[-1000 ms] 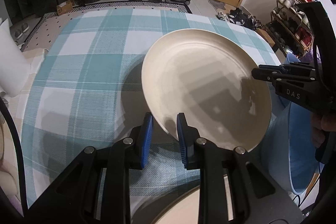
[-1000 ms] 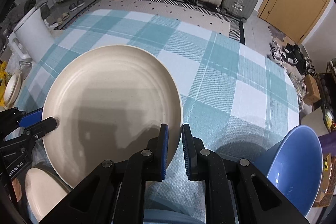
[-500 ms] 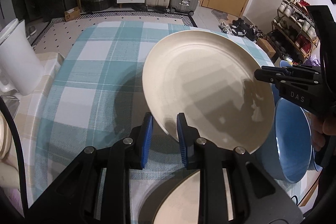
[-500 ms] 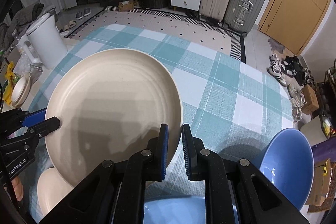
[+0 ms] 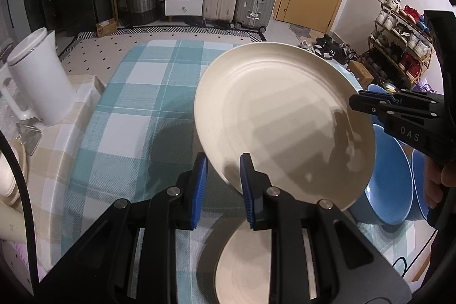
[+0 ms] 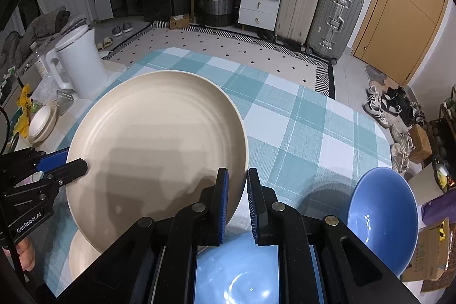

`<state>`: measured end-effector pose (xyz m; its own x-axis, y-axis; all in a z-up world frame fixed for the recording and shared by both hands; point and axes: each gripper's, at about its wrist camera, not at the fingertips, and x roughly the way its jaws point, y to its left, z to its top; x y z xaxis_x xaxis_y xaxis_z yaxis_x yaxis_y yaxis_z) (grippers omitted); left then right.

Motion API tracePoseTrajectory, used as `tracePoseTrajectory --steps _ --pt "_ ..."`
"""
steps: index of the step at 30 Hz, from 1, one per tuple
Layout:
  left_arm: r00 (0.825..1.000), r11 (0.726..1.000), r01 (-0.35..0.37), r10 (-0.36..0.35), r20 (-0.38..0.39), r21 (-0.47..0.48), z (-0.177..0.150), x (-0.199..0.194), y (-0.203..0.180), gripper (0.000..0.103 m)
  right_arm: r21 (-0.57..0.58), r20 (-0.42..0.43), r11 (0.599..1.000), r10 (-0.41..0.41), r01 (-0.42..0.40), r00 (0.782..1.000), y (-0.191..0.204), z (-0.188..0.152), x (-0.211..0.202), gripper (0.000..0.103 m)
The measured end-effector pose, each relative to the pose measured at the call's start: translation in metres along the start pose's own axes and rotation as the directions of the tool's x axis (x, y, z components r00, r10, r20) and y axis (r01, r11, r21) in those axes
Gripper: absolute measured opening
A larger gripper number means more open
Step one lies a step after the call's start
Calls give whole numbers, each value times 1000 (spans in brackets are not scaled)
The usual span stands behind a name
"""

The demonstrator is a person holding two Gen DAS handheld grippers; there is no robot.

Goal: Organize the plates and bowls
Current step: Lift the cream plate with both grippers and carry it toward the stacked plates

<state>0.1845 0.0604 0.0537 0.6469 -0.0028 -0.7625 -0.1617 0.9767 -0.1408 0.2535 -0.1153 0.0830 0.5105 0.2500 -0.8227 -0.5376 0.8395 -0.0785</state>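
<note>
**A:** Cream, that big plate (image 5: 282, 116). Where have you got it?

**B:** I'm holding it off the table (image 5: 134, 110), over the teal and white checked cloth. It's tilted, its face turned toward both cameras.

**A:** And the jaws?

**B:** My left gripper (image 5: 223, 178) is clenched on the plate's near rim, which sits between the blue pads (image 5: 199, 184). My right gripper (image 6: 236, 195) is clamped on the opposite rim the same way; from the left camera I see it reaching in from the right side (image 5: 370, 104). So the plate hangs between the two, one grip on each edge.

**A:** What's underneath?

**B:** A second cream plate (image 5: 245, 264) lies on the cloth just below my left gripper. On the right side there are blue bowls: one (image 6: 382, 221) tipped on its edge near the table's corner, another (image 6: 236, 269) directly under my right gripper.

**A:** Anything else on that side table?

**B:** A white kettle (image 6: 78, 61) stands to the left, well apart from the plate, with a small stack of cream dishes (image 6: 41, 124) near it.

**A:** Hands?

**B:** I can see fingers (image 5: 436, 181) wrapped round the right gripper's handle.
</note>
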Motion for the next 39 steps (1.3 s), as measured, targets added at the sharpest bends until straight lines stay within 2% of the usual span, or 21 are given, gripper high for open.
tracePoseTrajectory --steps 19,37,39 --pt "997 1000 -17 15 70 21 -50 -80 -8 20 -1 76 1000 3 -3 997 33 -39 -61 14" --pt "997 1000 -8 7 80 12 -94 -109 -5 20 -11 95 1000 4 -3 996 57 -80 -85 14" --pt "997 1000 -9 8 80 12 -91 -107 -4 20 -9 97 1000 8 -7 995 59 -83 -87 14"
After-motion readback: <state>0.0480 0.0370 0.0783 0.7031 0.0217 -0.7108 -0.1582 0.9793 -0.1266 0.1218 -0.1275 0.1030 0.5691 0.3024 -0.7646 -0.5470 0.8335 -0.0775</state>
